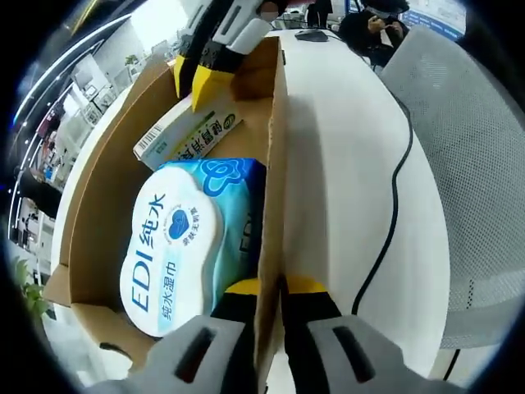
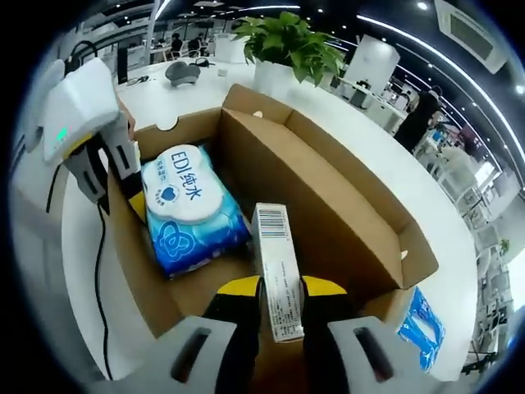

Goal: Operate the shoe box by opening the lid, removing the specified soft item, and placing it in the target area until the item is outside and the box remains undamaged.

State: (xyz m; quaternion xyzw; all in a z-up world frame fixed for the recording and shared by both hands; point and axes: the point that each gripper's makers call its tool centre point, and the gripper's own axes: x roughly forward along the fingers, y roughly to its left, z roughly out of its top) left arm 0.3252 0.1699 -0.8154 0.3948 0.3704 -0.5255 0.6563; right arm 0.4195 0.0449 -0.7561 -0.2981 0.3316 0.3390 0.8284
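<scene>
White desk [image 1: 344,164] in an open office, black cable [image 1: 394,205] trailing across it. Open cardboard shoe box [image 2: 328,197] sits on the desk, lid flap folded back. Inside it: soft blue wet-wipes pack [image 2: 190,212] with a white oval "EDI" lid, lying flat on the box floor, plus a slim white carton [image 2: 276,271] beside it. Left gripper [image 1: 275,287] jaws pinch the box side wall. Right gripper [image 2: 280,289] jaws are clamped on the carton's end. Potted plant [image 2: 287,41] behind the box.

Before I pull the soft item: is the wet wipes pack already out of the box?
No, the blue wet wipes pack lies inside the open cardboard box.
</scene>
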